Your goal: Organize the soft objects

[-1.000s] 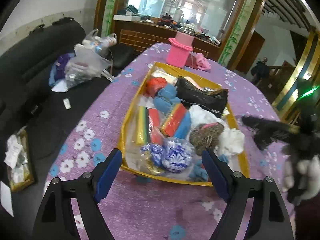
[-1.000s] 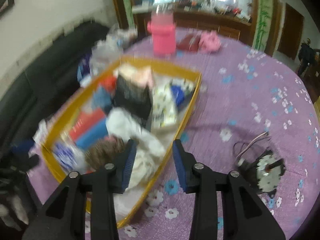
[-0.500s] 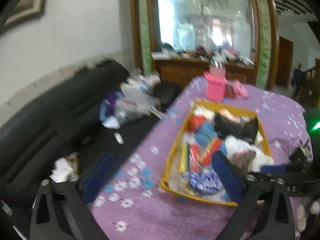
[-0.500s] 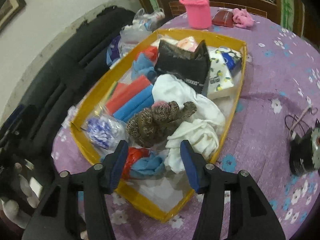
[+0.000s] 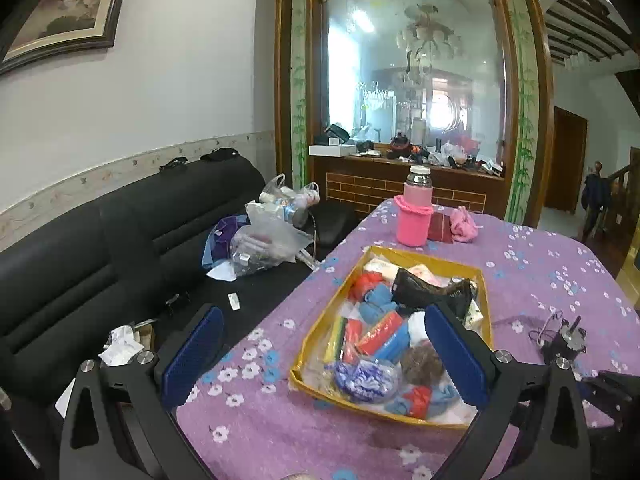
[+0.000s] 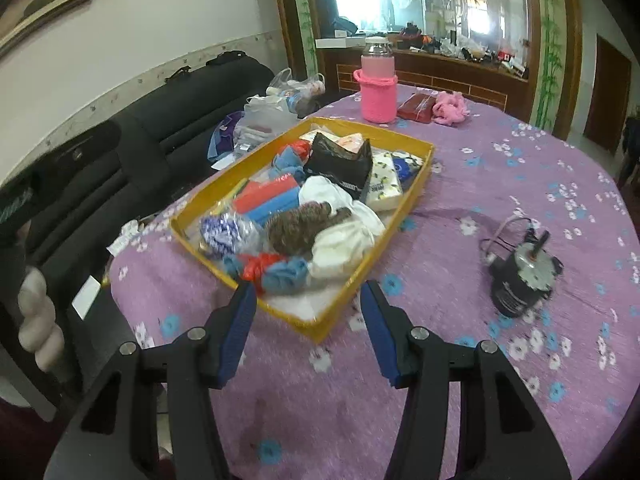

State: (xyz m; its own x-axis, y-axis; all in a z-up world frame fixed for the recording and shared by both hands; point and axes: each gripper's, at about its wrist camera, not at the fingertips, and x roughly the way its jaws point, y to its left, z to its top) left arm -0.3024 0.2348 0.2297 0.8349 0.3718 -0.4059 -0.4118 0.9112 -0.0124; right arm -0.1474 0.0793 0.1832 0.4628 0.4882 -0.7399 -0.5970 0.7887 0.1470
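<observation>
A yellow tray [image 6: 416, 188] [image 5: 312, 332] on the purple flowered tablecloth holds several soft things: a brown knitted piece [image 6: 300, 226], white cloths [image 6: 344, 240], red and blue rolls [image 6: 268, 198], a black pouch [image 6: 340, 162], a blue-white bag [image 6: 226, 232]. My right gripper [image 6: 308, 324] is open and empty, just in front of the tray's near corner. My left gripper [image 5: 320, 360] is wide open and empty, raised at the tray's near left side.
A small black motor with wires [image 6: 524, 272] lies right of the tray. A pink-sleeved bottle [image 6: 378, 84], a red wallet [image 6: 416, 106] and a pink cloth [image 6: 452, 108] stand at the far edge. A black sofa with plastic bags [image 5: 264, 240] is on the left.
Both grippers have pulled back and up from the tray. The right gripper has opened wider and now sits outside the tray's near corner. The left view has tilted upward.
</observation>
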